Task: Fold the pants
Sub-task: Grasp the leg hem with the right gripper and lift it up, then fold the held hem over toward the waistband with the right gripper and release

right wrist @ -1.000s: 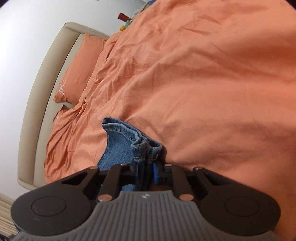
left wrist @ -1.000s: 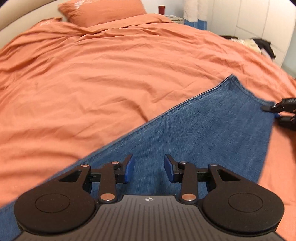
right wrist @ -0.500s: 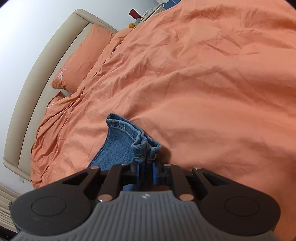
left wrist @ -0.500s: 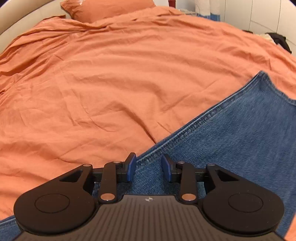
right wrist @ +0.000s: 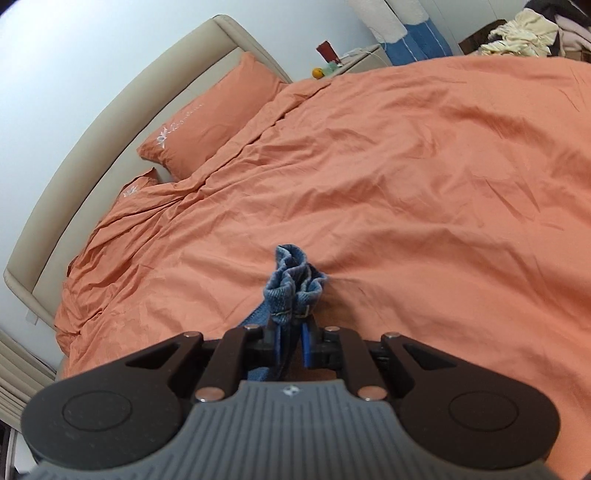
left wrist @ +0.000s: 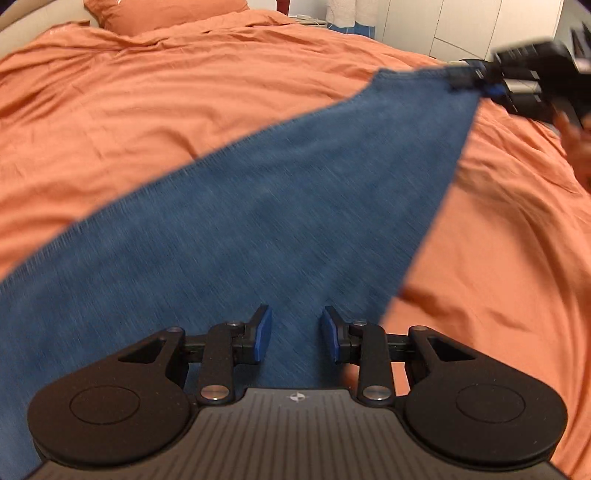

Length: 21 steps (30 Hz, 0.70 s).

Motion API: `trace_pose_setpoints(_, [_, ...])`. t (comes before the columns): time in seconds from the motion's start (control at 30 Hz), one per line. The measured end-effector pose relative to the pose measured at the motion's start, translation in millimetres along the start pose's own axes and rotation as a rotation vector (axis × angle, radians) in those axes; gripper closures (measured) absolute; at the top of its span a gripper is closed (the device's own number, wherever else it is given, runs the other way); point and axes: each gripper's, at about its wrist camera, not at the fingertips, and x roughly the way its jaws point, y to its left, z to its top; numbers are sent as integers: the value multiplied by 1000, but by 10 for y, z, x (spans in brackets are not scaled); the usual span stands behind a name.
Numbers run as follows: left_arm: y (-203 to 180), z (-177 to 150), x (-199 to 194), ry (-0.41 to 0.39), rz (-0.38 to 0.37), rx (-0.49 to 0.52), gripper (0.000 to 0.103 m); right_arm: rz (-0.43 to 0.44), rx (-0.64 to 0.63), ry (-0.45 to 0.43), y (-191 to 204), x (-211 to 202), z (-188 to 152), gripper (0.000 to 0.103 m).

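Blue denim pants (left wrist: 258,221) stretch across the orange bed, from the lower left up to the upper right in the left wrist view. My left gripper (left wrist: 295,338) is open just above the denim, holding nothing. My right gripper (right wrist: 291,341) is shut on the bunched hem of the pants (right wrist: 293,284) and lifts it off the bed. It also shows in the left wrist view (left wrist: 476,79), gripping the far corner of the pant leg at the upper right.
An orange duvet (right wrist: 406,184) covers the bed. Orange pillows (right wrist: 214,122) lie against the beige headboard (right wrist: 110,110). A nightstand (right wrist: 354,59) with small items stands beyond. A clothes pile (right wrist: 524,29) sits at the far right.
My right gripper has raised the hem and pulled the pant leg taut. My left gripper has shifted over the middle of the denim and stays open.
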Motion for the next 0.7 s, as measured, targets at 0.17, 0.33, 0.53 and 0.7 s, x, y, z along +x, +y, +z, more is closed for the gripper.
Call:
trace_pose_setpoints(0.17, [23,-173,-348,-40,-36,-75,67,12,-107,-24,483,-176,49,97])
trace_pose_setpoints(0.33, [271,-290,-1034,-152,-4,-168,67,70,-255,-56,1201,-369,12,97])
trace_pose_setpoints(0.53, [708,-470,-1885,-255,118,-269,67,190,-384,-66,2110,-557,-269,97])
trace_pose_setpoints(0.7, [1133,-679,-2440,-329,201,-370,67,287,-463,-27,2798,-541,-735,97])
